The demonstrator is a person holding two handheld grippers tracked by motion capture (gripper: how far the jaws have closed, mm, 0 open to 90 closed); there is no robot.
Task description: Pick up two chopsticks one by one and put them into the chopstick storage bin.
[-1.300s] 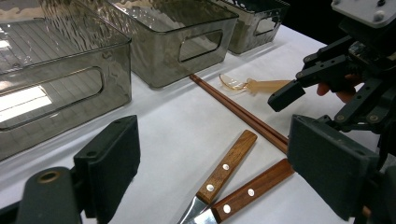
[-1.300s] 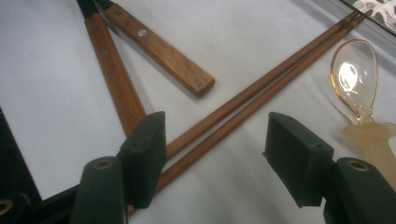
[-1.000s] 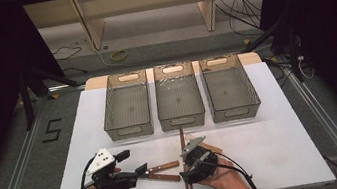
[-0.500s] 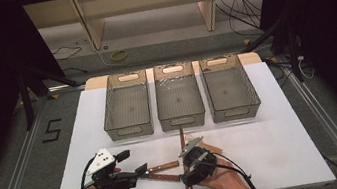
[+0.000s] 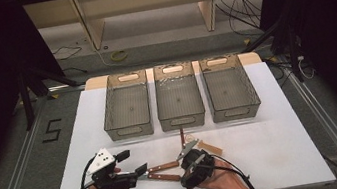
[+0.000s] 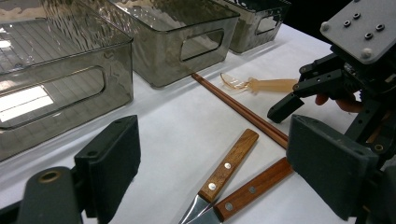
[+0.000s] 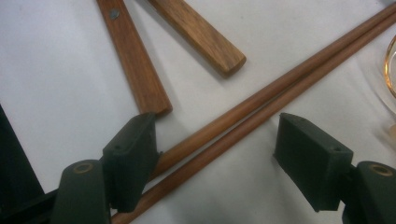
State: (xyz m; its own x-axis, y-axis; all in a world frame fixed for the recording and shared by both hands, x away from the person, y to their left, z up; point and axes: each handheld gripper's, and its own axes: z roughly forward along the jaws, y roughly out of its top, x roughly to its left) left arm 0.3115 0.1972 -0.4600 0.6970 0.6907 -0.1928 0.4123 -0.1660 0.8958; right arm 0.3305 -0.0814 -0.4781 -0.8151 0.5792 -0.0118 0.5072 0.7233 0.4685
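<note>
A pair of brown chopsticks (image 5: pixel 182 140) lies on the white table (image 5: pixel 275 144), running from the middle bin toward the front edge. Two wood-handled knives (image 5: pixel 163 166) lie side by side to their left. My right gripper (image 5: pixel 188 172) is open and straddles the chopsticks (image 7: pixel 243 116); its jaws have just been opening, and the sticks lie loose between the pads (image 7: pixel 313 158). My left gripper (image 5: pixel 133 163) is open too, pointing at the knife handles (image 6: pixel 229 165), which lie ahead between its pads (image 6: pixel 112 156). A clear amber spoon (image 5: pixel 205 145) rests just right of the chopsticks.
Three smoky see-through bins (image 5: pixel 129 128) (image 5: pixel 182 120) (image 5: pixel 233 111) stand in a row behind the utensils, all bare inside. The table's front edge is close under both hands. In the left gripper view the right gripper (image 6: pixel 327 88) is near at the upper right.
</note>
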